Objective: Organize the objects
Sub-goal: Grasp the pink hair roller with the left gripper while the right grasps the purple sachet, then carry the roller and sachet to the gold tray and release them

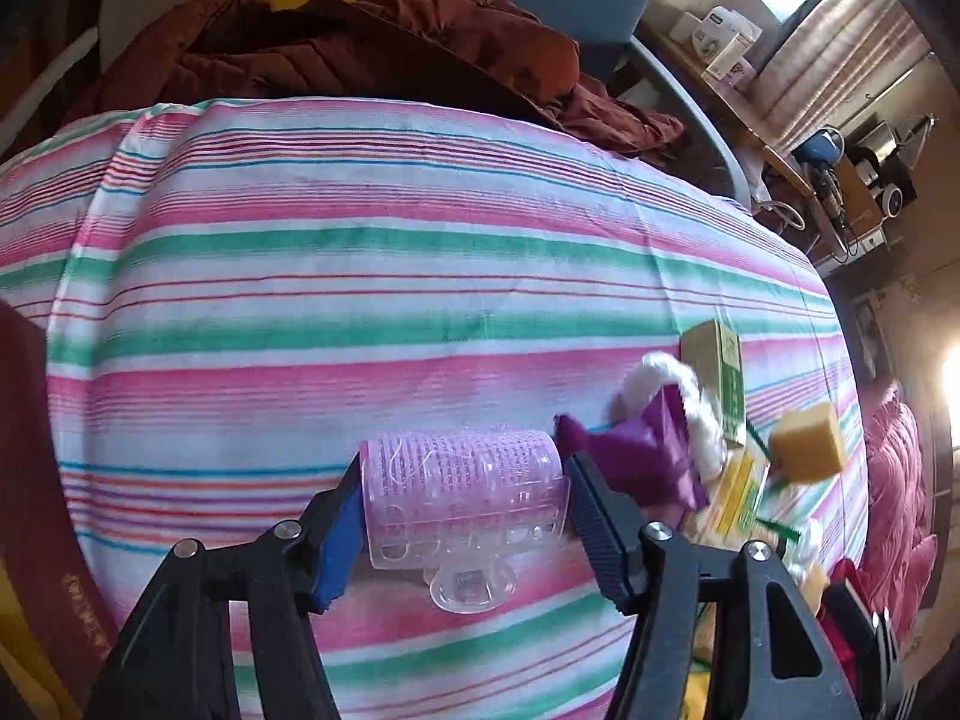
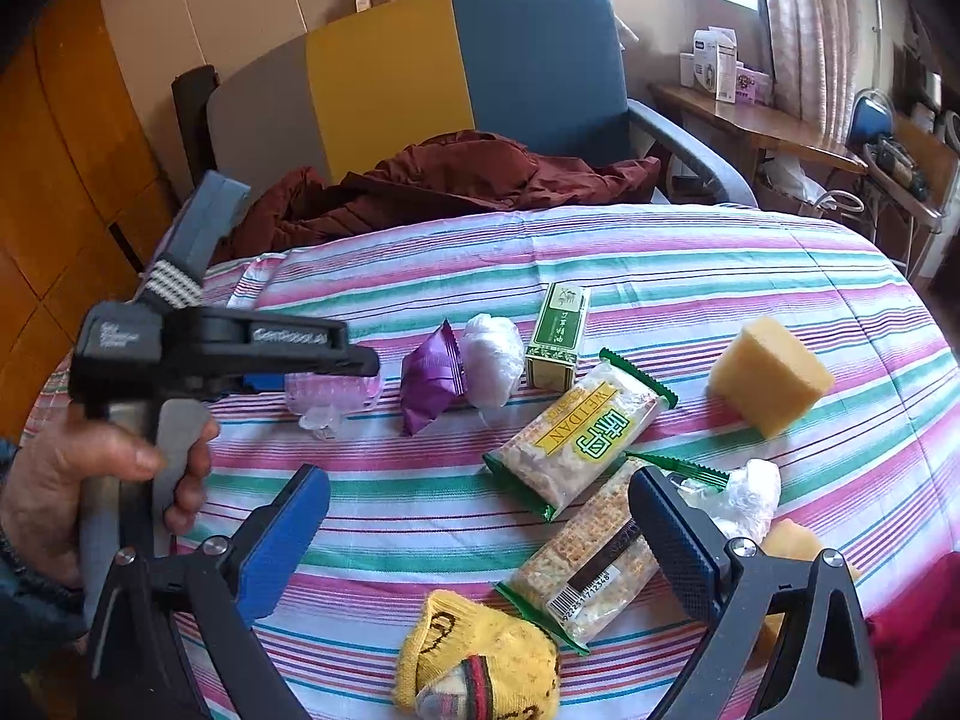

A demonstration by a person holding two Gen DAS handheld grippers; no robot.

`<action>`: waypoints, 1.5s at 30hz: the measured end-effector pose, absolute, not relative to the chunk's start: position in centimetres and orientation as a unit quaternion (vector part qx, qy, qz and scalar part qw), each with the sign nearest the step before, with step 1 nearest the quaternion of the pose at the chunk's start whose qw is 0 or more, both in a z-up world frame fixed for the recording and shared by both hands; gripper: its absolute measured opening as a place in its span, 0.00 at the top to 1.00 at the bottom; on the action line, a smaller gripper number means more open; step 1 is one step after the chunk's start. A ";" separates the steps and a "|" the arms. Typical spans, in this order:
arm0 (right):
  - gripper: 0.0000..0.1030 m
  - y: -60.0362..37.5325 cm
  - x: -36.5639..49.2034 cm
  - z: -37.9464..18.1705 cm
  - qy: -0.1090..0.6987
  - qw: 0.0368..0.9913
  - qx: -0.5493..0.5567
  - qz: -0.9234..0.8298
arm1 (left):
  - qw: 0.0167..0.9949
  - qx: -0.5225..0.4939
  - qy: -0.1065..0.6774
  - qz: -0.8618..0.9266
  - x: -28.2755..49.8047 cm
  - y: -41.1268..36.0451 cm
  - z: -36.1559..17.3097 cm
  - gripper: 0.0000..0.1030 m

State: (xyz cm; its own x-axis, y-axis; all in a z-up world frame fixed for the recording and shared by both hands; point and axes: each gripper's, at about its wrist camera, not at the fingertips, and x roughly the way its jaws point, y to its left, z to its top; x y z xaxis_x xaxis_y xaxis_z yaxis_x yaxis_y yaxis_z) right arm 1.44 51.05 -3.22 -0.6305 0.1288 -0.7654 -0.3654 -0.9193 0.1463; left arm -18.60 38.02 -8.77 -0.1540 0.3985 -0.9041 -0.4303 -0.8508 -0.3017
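A worktop (image 2: pixel 690 276) under a pink, green and white striped cloth fills the middle of both views, with a rust-red jacket (image 2: pixel 456 174) heaped on the blue and yellow chair (image 2: pixel 528 60) behind it at the upper centre. Across the right wrist view the loose objects lie spread out, seemingly waiting to be sorted: a yellow sponge block (image 2: pixel 771 381) at centre right, two cracker packets (image 2: pixel 579 441) in the lower middle, a yellow sock (image 2: pixel 480 660) at the bottom, a small green box (image 2: pixel 558 336) standing upright, and a white bag (image 2: pixel 495 360) touching a purple sachet (image 2: pixel 429 378). The right gripper (image 2: pixel 480 531) hangs released above the packets, nothing between its pads. In the left wrist view, the left gripper (image 1: pixel 462 510) straddles a pink hair roller (image 1: pixel 465 495) lying on the cloth at lower centre; the left pad appears to touch its end, the right stands just clear, so it is not yet clenched. The straddle looks set for an end-to-end grasp.
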 end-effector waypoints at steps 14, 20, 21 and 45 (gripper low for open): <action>0.27 49.4 -4.5 -3.5 0.114 0.106 -0.437 0.886 | 0.305 -0.523 -0.020 0.796 -14.8 30.3 -3.2 0.38; 0.51 49.9 -10.1 -6.5 0.080 0.119 -0.487 0.862 | 0.311 -0.515 -0.045 0.798 -13.9 27.7 -2.4 0.38; 0.53 50.0 -10.6 -7.1 0.077 0.116 -0.497 0.856 | 0.311 -0.513 -0.048 0.799 -13.7 27.3 -2.3 0.38; 0.65 39.0 -8.2 -0.3 0.065 -0.002 -0.427 0.902 | 0.219 -0.477 -0.091 0.846 -15.5 13.5 -0.3 0.38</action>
